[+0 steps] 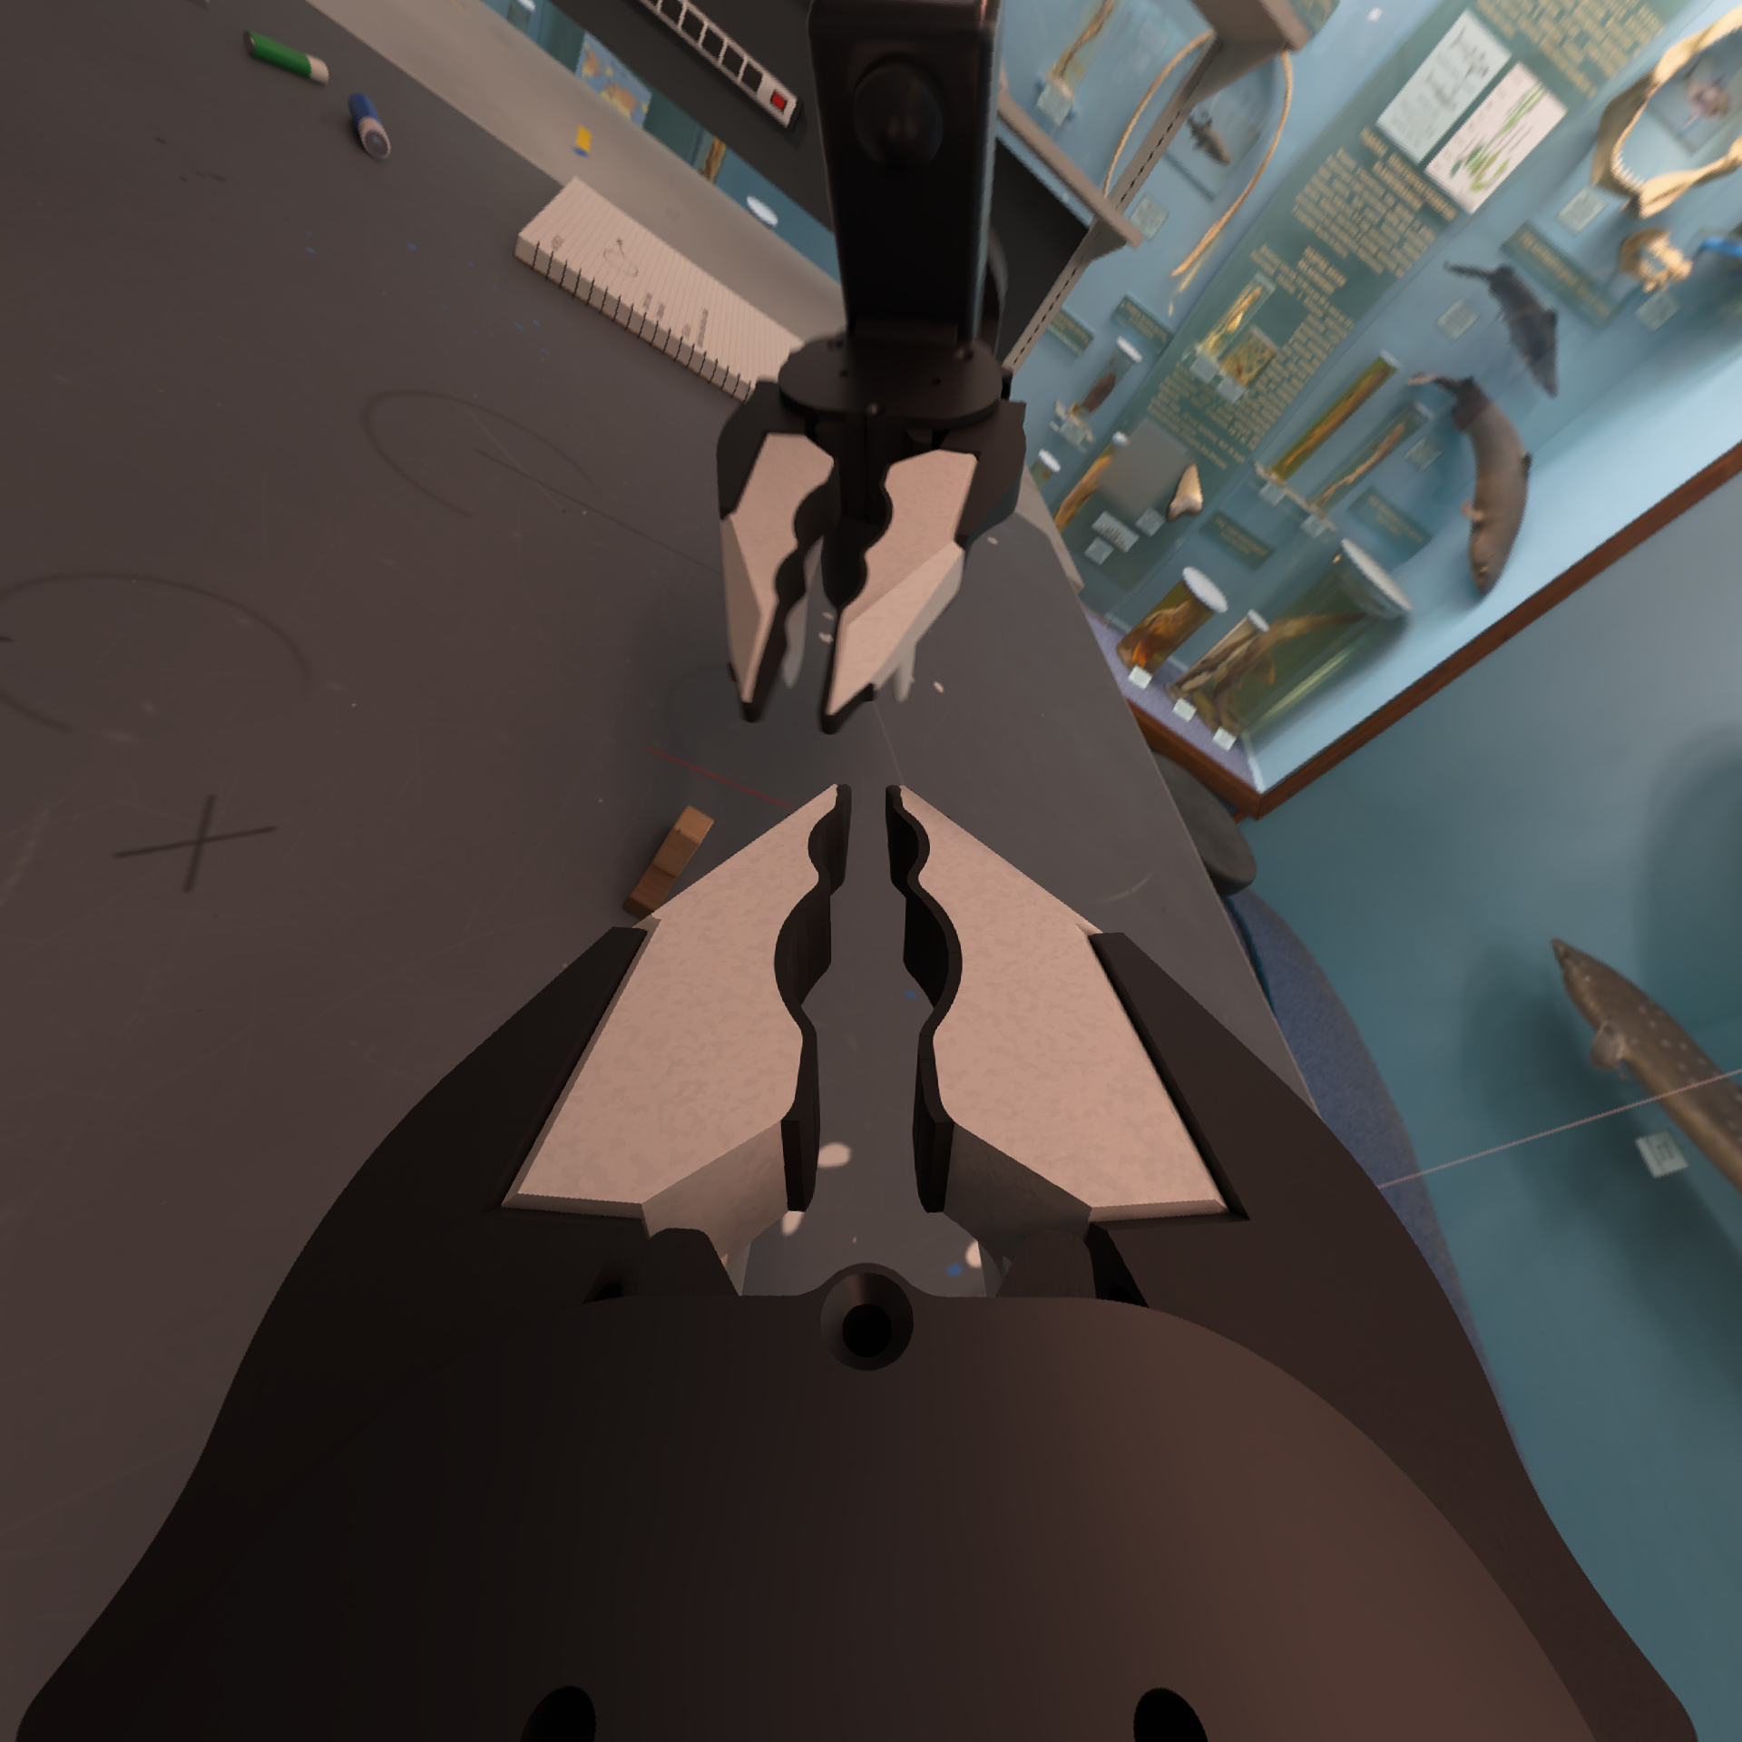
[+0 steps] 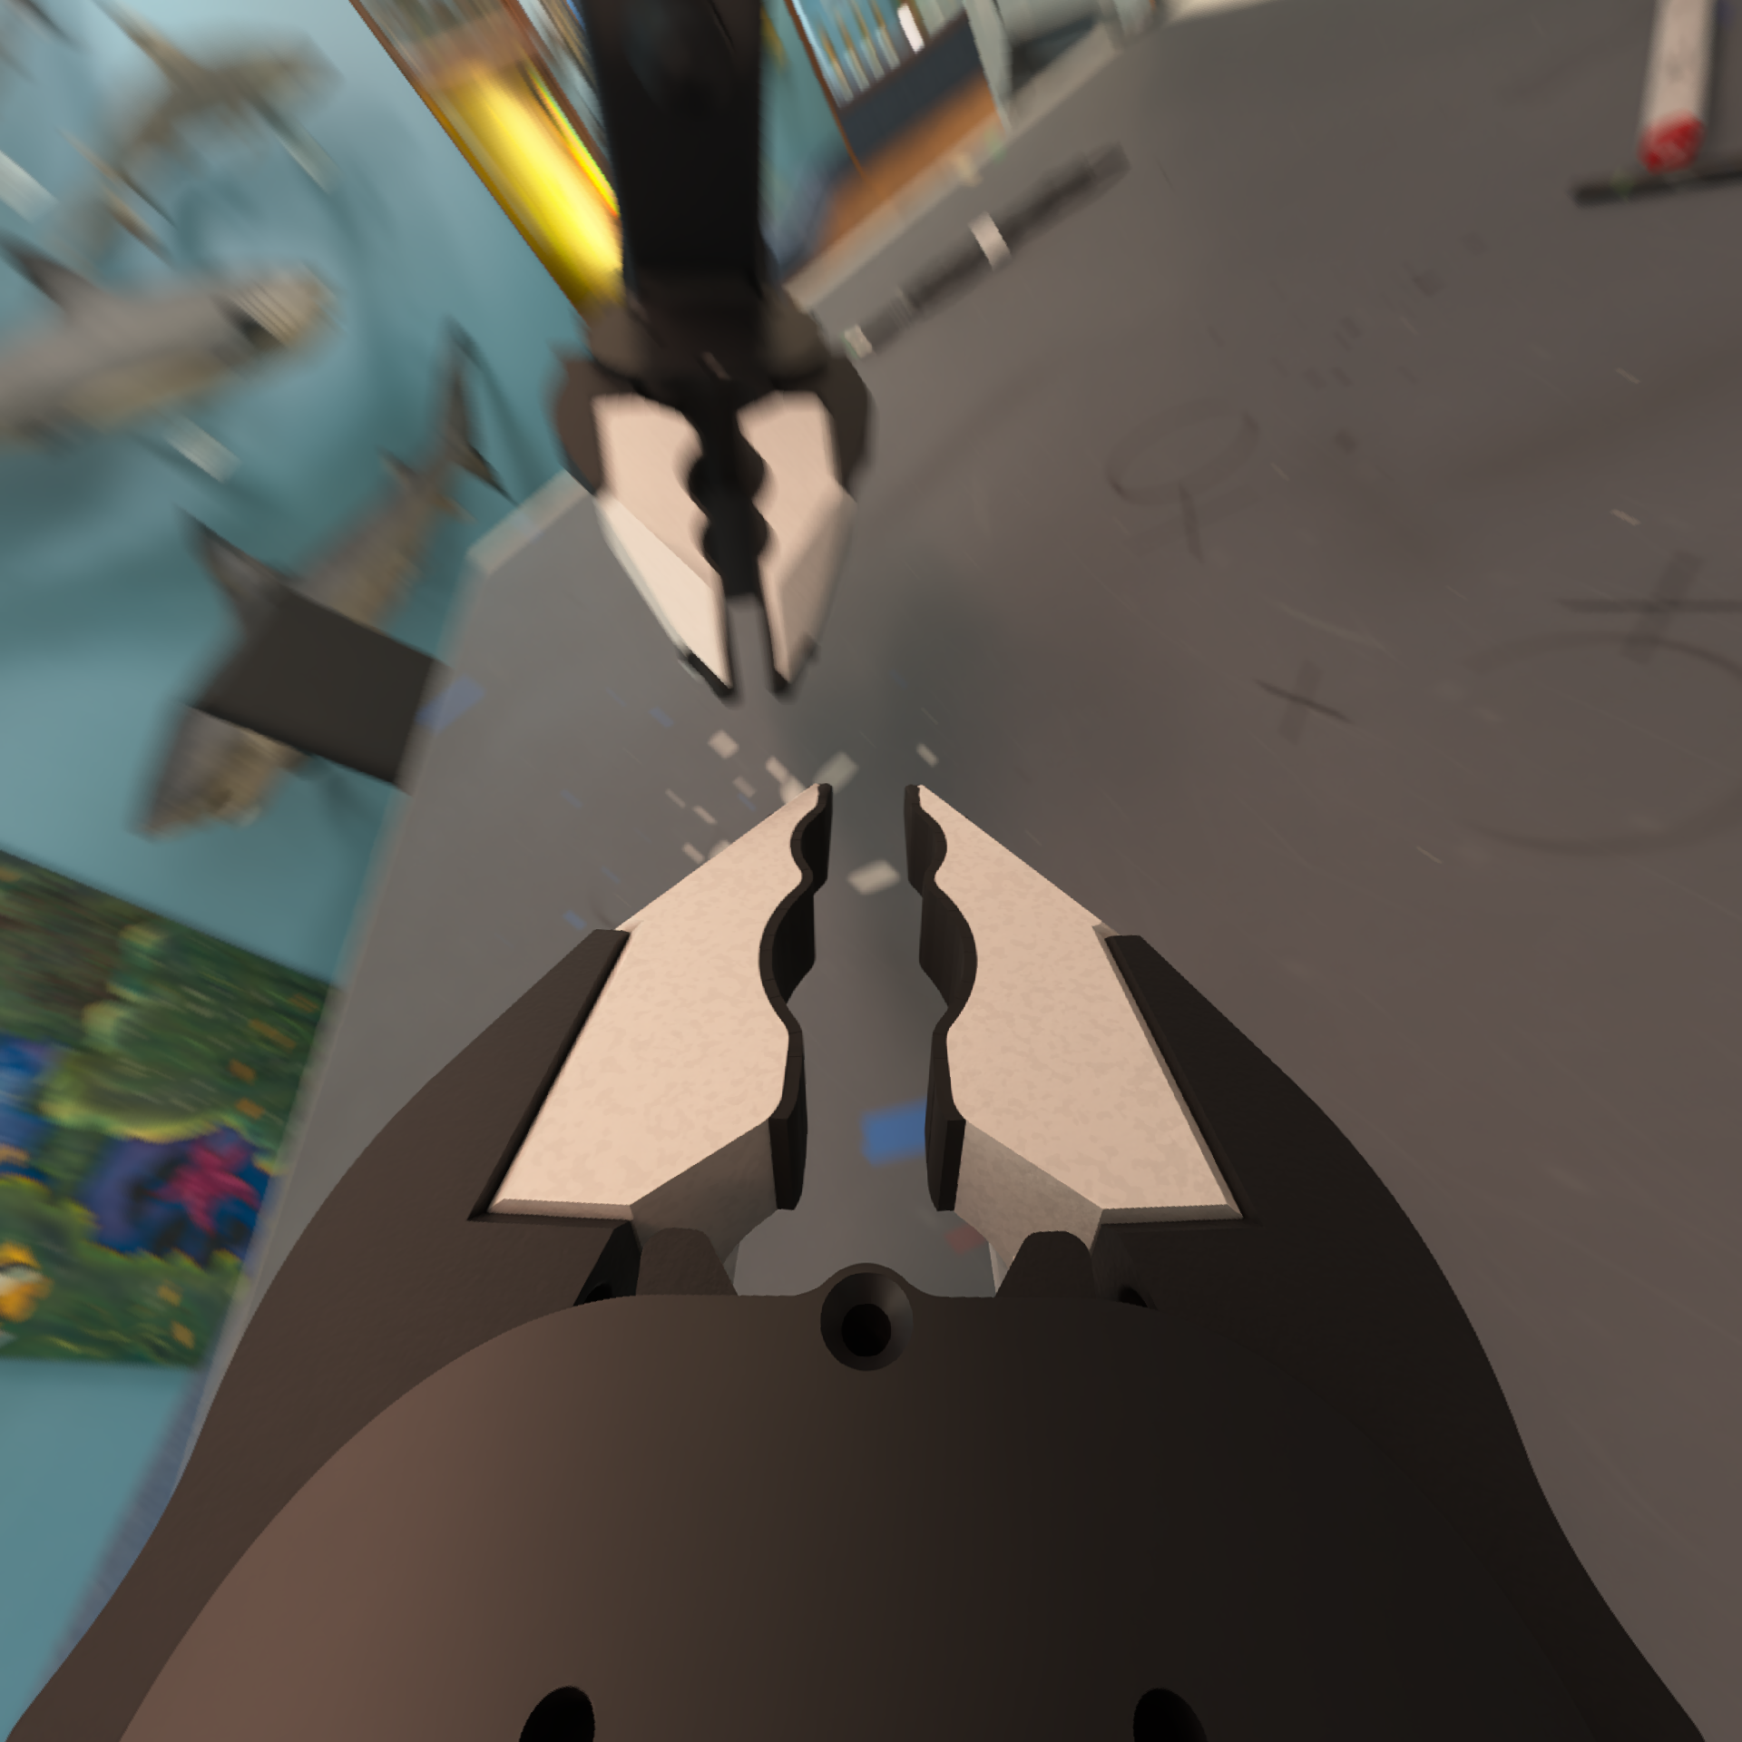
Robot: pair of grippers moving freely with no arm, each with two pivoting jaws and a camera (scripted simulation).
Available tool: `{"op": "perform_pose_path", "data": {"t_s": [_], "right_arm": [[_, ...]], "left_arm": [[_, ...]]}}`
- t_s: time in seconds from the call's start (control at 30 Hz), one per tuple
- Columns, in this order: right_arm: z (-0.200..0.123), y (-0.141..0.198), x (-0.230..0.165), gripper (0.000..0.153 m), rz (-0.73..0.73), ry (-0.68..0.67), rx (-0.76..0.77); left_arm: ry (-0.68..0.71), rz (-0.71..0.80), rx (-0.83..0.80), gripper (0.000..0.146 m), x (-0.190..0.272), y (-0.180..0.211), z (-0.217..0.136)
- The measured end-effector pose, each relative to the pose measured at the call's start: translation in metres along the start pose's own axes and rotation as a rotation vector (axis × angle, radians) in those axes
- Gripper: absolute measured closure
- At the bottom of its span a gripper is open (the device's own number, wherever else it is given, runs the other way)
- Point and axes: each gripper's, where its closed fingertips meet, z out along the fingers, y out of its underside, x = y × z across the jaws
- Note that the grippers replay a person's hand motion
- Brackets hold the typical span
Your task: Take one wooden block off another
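Wooden blocks [image 1: 671,860]: two-tone stack, lighter piece against a darker one, lying on the worktop [image 1: 283,566] just left of the left tool's left finger; partly hidden behind that finger. Touched by neither tool. Not seen in the right wrist view.
Left tool [image 1: 867,792]: jaws parted by a narrow gap, nothing between them; dark worktop shows through the gap. Tips held above the surface, beside the stack.
Right tool [image 1: 790,718]: faces the left tool tip to tip, a short stretch of bare worktop between them. Jaws slightly apart, empty. In its own view [image 2: 867,792] the gap is likewise narrow and holds nothing.
Opposing view: left tool [image 2: 754,686] seen from the right wrist camera, blurred, jaws a little apart.
Worktop: dark grey, scuffed, with faint drawn circles and crosses.
Farther items: spiral notepad [image 1: 650,283] beyond the right tool; green marker [image 1: 287,55] and blue marker [image 1: 369,123] near the far left corner; white power strip [image 1: 726,57] at the back edge.
Surroundings: blue wall with mounted fish and jars to the right.
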Motion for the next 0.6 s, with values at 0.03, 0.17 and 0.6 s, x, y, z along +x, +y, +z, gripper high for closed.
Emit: {"op": "perform_pose_path", "data": {"t_s": [0.03, 0.17, 0.6], "right_arm": [[-0.005, 0.010, 0.011, 0.134, -0.034, 0.065, -0.081], [-0.007, 0.041, 0.032, 0.123, -0.265, 0.206, -0.362], [0.018, 0.052, 0.039, 0.144, -0.559, 0.344, -0.422]], "left_arm": [[-0.005, 0.006, -0.015, 0.139, -0.002, 0.001, -0.001], [-0.057, -0.035, -0.013, 0.139, -0.013, 0.002, -0.003], [-0.091, -0.183, -0.014, 0.139, -0.022, 0.007, -0.001]]}}
